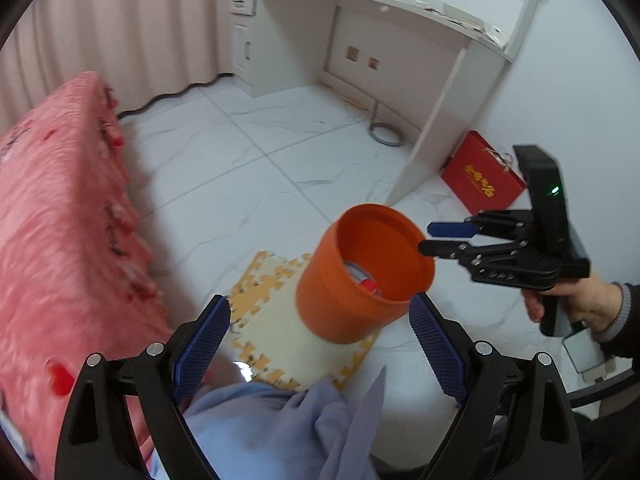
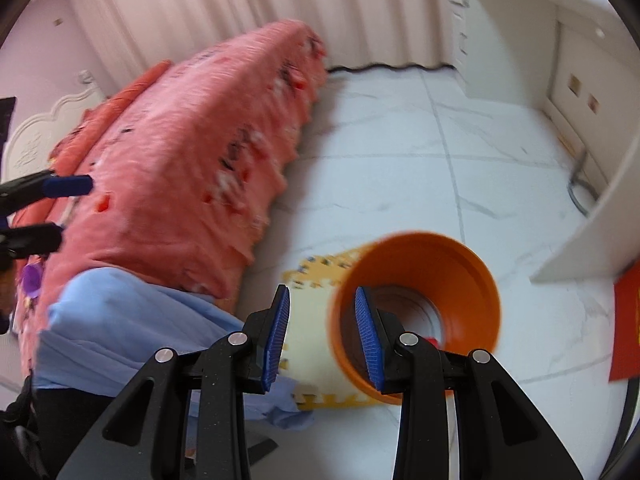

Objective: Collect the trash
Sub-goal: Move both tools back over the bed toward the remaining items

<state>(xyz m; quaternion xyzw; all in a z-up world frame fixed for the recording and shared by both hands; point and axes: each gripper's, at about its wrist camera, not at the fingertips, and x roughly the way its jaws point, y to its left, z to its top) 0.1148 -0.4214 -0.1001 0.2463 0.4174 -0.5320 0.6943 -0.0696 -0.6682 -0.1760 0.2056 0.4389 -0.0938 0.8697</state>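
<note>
An orange round bin (image 1: 364, 276) stands on a yellow foam mat (image 1: 280, 340) on the floor; some trash, red and white, lies at its bottom (image 1: 366, 280). It also shows in the right wrist view (image 2: 416, 304). My left gripper (image 1: 320, 340) is open and empty, above the mat, just in front of the bin. My right gripper (image 2: 322, 334) is open and empty above the bin's near rim. In the left wrist view the right gripper (image 1: 426, 238) sits by the bin's right rim.
A bed with a pink cover (image 1: 60, 220) lies to the left, with light blue cloth (image 1: 280, 424) at its near end. A white desk (image 1: 360, 40) stands behind, a red bag (image 1: 482, 180) by its side panel. White tile floor (image 1: 240, 152) lies between.
</note>
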